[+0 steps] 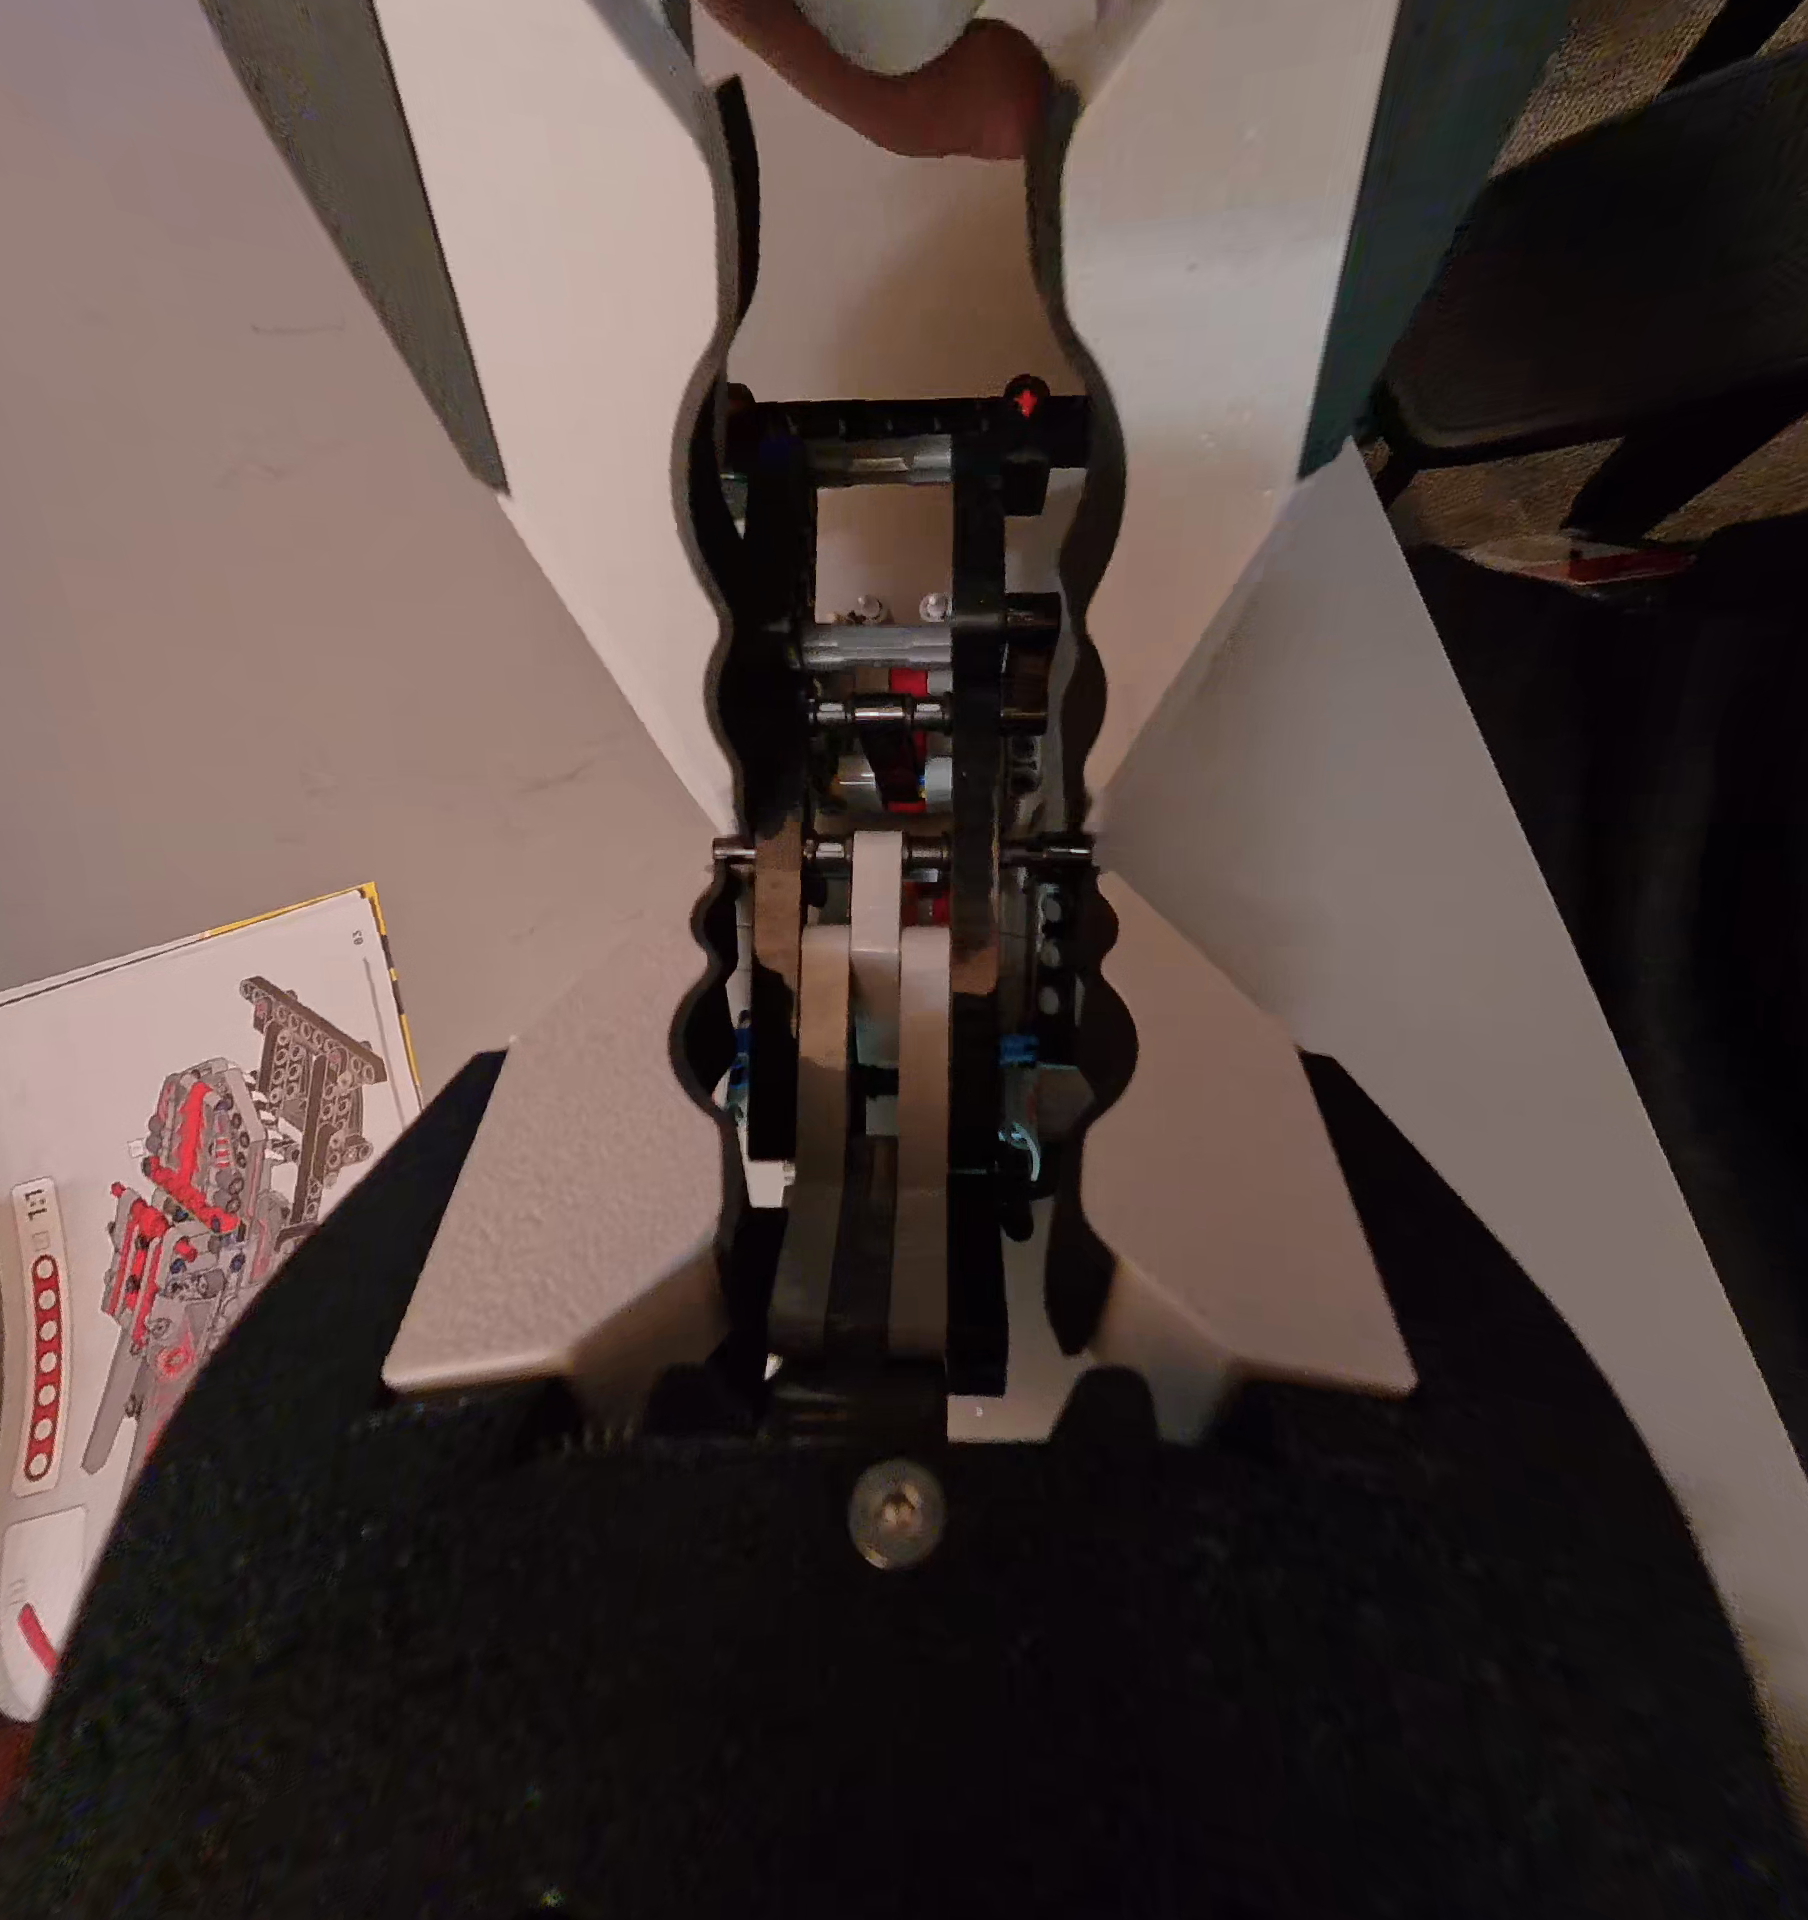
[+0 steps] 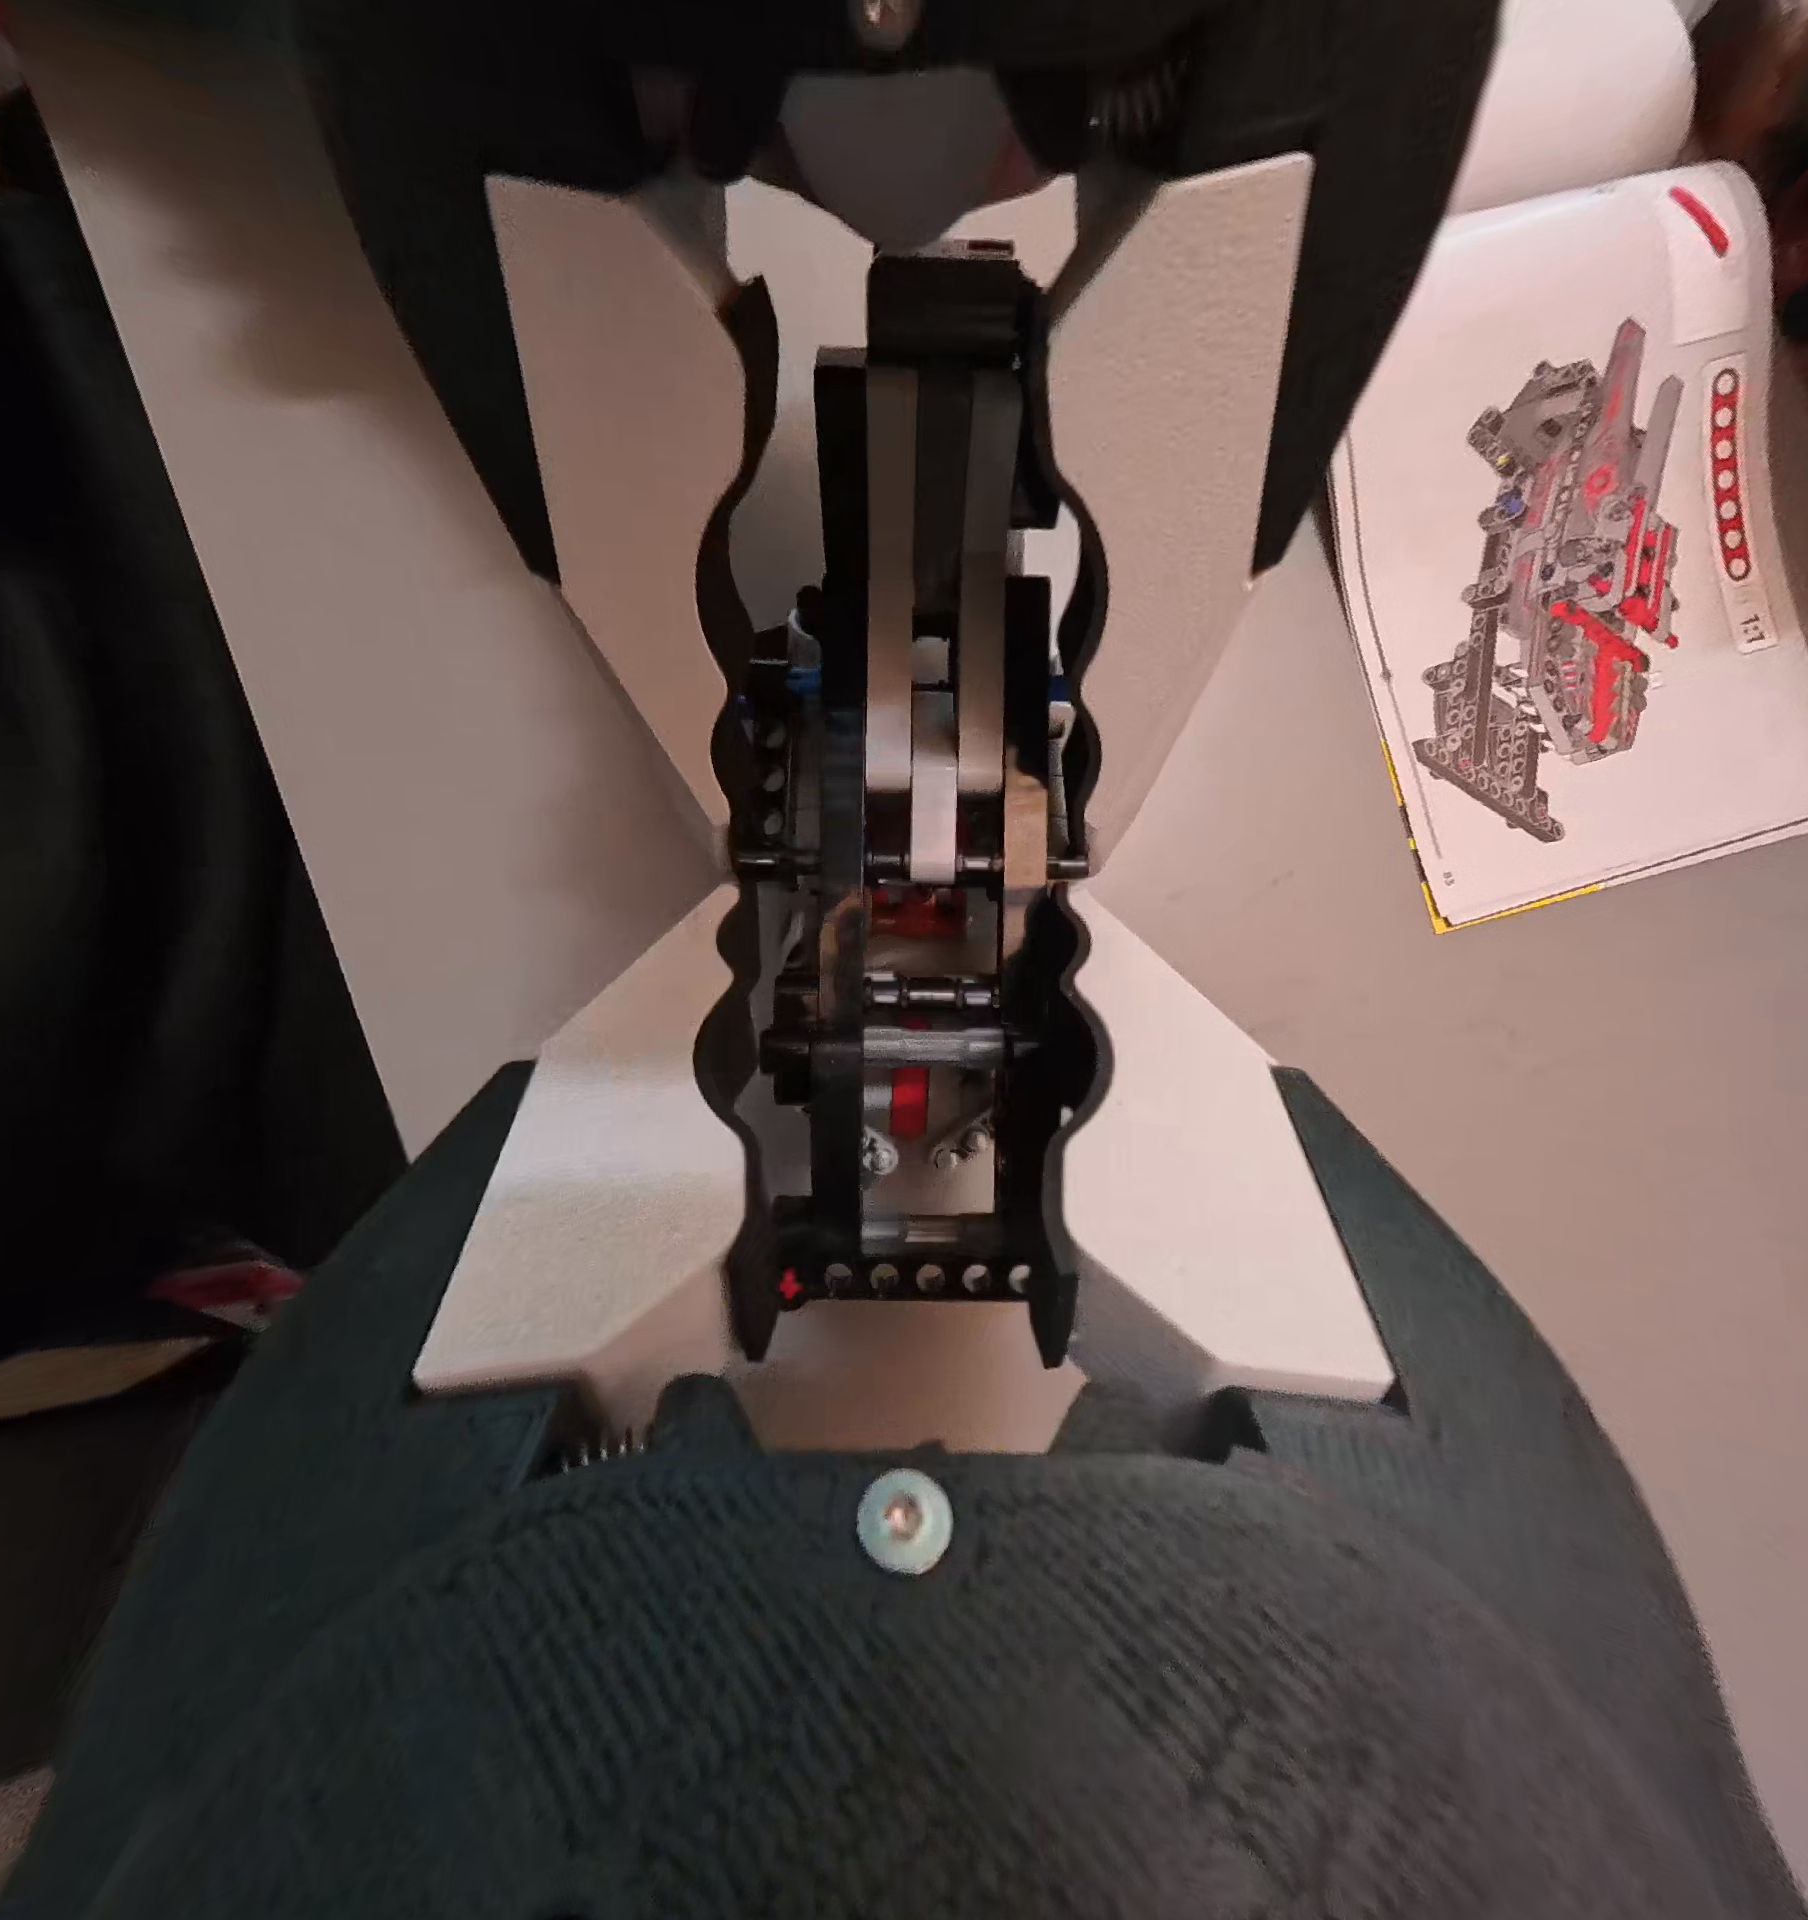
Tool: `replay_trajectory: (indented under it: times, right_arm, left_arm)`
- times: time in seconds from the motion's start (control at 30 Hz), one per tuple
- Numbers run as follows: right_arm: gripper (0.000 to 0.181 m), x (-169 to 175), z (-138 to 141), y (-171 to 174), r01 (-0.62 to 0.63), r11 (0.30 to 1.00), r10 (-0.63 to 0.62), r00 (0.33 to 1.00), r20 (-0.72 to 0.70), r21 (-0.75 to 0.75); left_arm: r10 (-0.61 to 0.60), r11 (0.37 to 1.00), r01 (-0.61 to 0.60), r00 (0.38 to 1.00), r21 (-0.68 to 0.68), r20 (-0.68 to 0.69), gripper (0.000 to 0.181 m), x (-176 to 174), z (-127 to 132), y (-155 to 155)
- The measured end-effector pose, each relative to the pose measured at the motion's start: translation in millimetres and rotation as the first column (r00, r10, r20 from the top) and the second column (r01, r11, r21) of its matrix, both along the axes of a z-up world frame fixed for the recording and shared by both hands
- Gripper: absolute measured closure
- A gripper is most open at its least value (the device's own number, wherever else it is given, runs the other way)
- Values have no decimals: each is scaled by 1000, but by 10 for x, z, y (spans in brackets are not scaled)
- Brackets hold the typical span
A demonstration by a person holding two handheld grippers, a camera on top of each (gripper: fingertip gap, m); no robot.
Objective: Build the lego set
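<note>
both grippers' fingers (image 1: pixel 718 1091) (image 2: pixel 1071 1143) clamp lego model (image 1: pixel 879 790) (image 2: pixel 910 727) ends.

Lego assembly (image 1: pixel 879 831) fills both jaws; instruction booklet (image 1: pixel 183 1195) lies beside.

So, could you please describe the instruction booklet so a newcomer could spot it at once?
Start at the lego model clamped between both grippers above the pale table. Beside it lies the instruction booklet, open and flat: the only paper there, white with a yellow edge, showing a grey-and-red model drawing.
</note>
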State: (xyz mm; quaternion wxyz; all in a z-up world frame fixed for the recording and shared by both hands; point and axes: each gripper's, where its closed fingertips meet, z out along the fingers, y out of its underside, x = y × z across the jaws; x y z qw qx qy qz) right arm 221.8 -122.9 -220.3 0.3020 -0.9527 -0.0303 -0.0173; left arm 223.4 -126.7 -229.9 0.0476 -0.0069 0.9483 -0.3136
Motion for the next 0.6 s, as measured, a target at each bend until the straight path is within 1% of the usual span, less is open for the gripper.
replay_trajectory:
  times: [0.07, 0.13, 0.23, 0.6]
  right_arm:
    - [129, -7, 11, 5, -21, 1000, 21, 1000, 7, -7]
    - [131, -7, 40, 7, -13, 1000, 13, 1000, -10, 15]
    - [127, -22, 50, 14, 9, 999, -8, 999, -42, 40]
    - [128, -18, 62, 28, 20, 998, -18, 999, -30, 56]
  left_arm:
    - [-7, 1000, 7, 1000, 10, 10, 118, -4, 0, 10]
    - [-9, 1000, 9, 1000, 6, 11, 119, -7, 1, 12]
    - [-2, 1000, 2, 1000, -3, -4, 119, -1, 0, 8]
    - [-3, 1000, 3, 1000, -7, -3, 119, 4, 0, 5]
